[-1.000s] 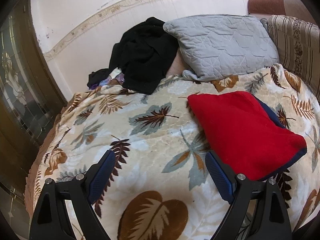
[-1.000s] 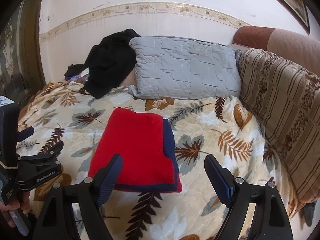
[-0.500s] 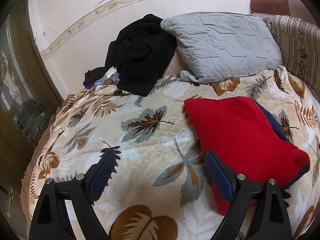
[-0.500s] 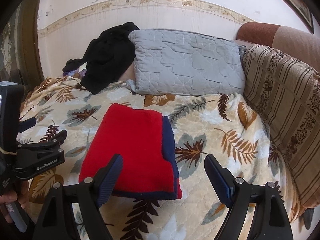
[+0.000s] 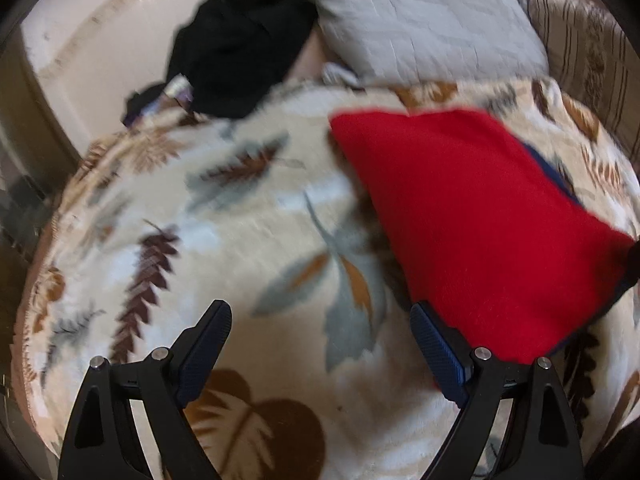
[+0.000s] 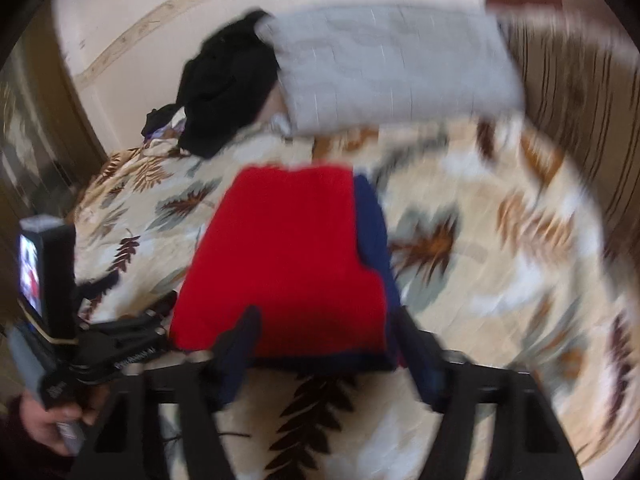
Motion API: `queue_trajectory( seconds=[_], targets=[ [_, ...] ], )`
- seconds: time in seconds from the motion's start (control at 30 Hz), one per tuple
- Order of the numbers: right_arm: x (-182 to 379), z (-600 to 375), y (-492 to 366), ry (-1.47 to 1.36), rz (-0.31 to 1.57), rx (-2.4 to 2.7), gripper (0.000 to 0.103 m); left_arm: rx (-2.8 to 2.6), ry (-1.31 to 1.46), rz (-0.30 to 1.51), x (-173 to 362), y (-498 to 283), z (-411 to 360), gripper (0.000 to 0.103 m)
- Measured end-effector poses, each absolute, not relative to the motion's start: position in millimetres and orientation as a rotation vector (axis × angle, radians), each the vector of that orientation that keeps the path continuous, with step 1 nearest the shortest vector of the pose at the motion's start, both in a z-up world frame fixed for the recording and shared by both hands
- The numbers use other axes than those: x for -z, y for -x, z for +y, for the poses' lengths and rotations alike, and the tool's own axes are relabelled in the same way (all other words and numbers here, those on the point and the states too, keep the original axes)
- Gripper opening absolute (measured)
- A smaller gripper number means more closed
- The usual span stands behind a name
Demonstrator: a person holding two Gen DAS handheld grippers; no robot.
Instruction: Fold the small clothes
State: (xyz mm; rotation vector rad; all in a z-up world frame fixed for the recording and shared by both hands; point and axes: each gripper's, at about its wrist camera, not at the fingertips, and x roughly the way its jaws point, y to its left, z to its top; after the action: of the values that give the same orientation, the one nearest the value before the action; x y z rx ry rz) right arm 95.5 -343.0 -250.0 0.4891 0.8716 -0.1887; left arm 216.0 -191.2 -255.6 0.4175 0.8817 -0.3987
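As both hand-held grippers tip down toward a bed, a folded red garment [image 6: 288, 260] with a dark blue edge lies flat on the leaf-print blanket [image 5: 248, 240], near the middle of the bed and in front of a grey pillow [image 5: 420, 24]. A heap of black clothing [image 5: 240, 40] sits against the wall beside the pillow, well apart from the red piece.

Seen from its own blurred camera, the right gripper [image 6: 332, 340] straddles the garment's near edge; its jaws are closing with the cloth between them, though the fingers do not appear to press on it yet. Over bare blanket just beside the garment's left side, the left gripper [image 5: 320, 340] is spread wide and grasps nothing; the person's hand [image 6: 52, 420] holds its handle at the edge of the right view.

Judging by the layout, the step in hand is taking hold of the near edge. Done well, that likely means catching every layer, red and blue together, without pinching the blanket beneath, and bringing the left gripper onto the same edge at the other corner so the fabric lifts evenly rather than twisting.
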Motion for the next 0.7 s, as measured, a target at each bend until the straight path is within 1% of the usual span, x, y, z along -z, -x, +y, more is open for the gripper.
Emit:
queue_trajectory(
  seconds=[0.07,0.13,0.2,0.27,0.4,0.43,0.5,0.57,0.63,0.7],
  targets=[
    [268,-356,-97,-0.585,0.909,0.168,0.049,0.416,-0.410,0.884,259,-218,-191,0.091],
    [288,-361,-105,-0.625,0.979,0.149,0.048,0.435,-0.397,0.906,260,-221,-189,0.091],
    [299,-362,-111,-0.660,1.011,0.134,0.048,0.450,-0.381,0.941,261,-226,-188,0.091],
    [296,-362,-113,-0.647,1.006,0.132,0.049,0.461,-0.376,0.949,258,-229,-187,0.091],
    [282,-375,-118,-0.695,0.941,0.127,0.049,0.468,-0.356,0.909,244,-236,-187,0.091],
    [281,-381,-121,-0.711,0.928,0.130,0.050,0.473,-0.341,0.908,242,-240,-187,0.091],
    [278,-391,-129,-0.736,0.903,0.119,0.057,0.494,-0.325,0.912,240,-247,-189,0.091],
    [277,-405,-138,-0.773,0.866,0.108,0.066,0.538,-0.303,0.935,242,-256,-193,0.091],
    [279,-419,-148,-0.822,0.835,0.087,0.073,0.565,-0.278,0.960,245,-262,-195,0.091],
    [284,-429,-155,-0.866,0.823,0.072,0.073,0.576,-0.248,0.975,246,-269,-196,0.091]
  ],
)
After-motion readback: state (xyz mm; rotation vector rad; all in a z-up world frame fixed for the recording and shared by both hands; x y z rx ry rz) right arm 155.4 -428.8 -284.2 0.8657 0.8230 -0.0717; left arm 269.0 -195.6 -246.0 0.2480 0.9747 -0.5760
